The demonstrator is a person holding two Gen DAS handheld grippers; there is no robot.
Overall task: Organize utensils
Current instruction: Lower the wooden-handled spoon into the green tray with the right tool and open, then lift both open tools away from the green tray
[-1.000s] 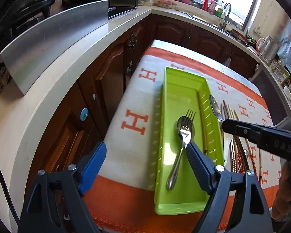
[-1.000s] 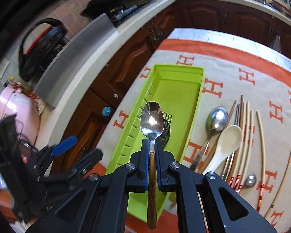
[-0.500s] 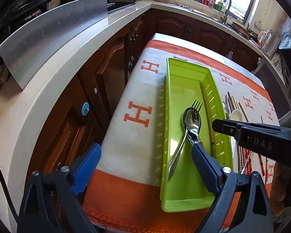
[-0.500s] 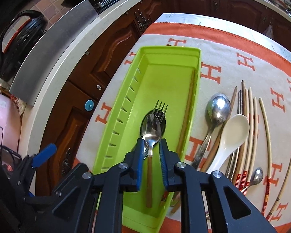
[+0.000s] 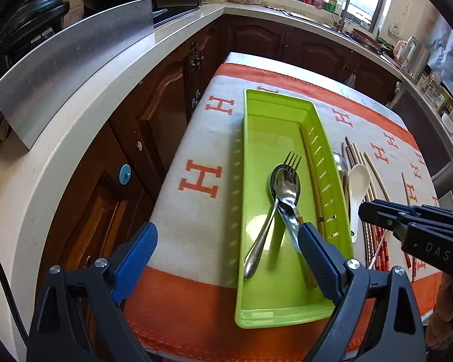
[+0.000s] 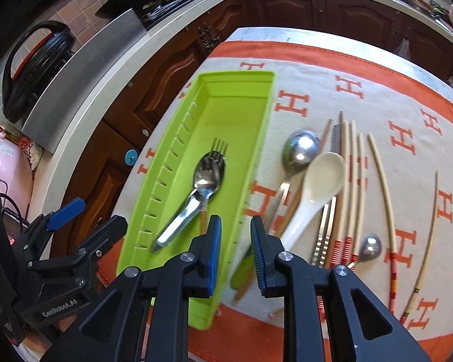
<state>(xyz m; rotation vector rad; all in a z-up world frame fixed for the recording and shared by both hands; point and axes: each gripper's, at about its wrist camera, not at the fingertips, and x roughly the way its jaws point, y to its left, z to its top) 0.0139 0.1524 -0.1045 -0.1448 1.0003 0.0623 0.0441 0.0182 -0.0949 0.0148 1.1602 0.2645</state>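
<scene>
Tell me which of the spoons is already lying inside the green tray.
The wooden-handled metal spoon, resting over the fork in the green tray. The big metal spoon, white spoon and tiny spoon lie on the cloth.

We look steeply down past each gripper's fingers from close above; both views share the green tray [image 5: 250, 316] [image 6: 258, 126] ahead of the fingers.

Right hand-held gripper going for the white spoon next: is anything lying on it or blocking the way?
Nothing lies on the white spoon; the right hand-held gripper, jaws opening and empty, has open air to it. It is crowded, though: steel spoon at one side, chopsticks at the other.
</scene>
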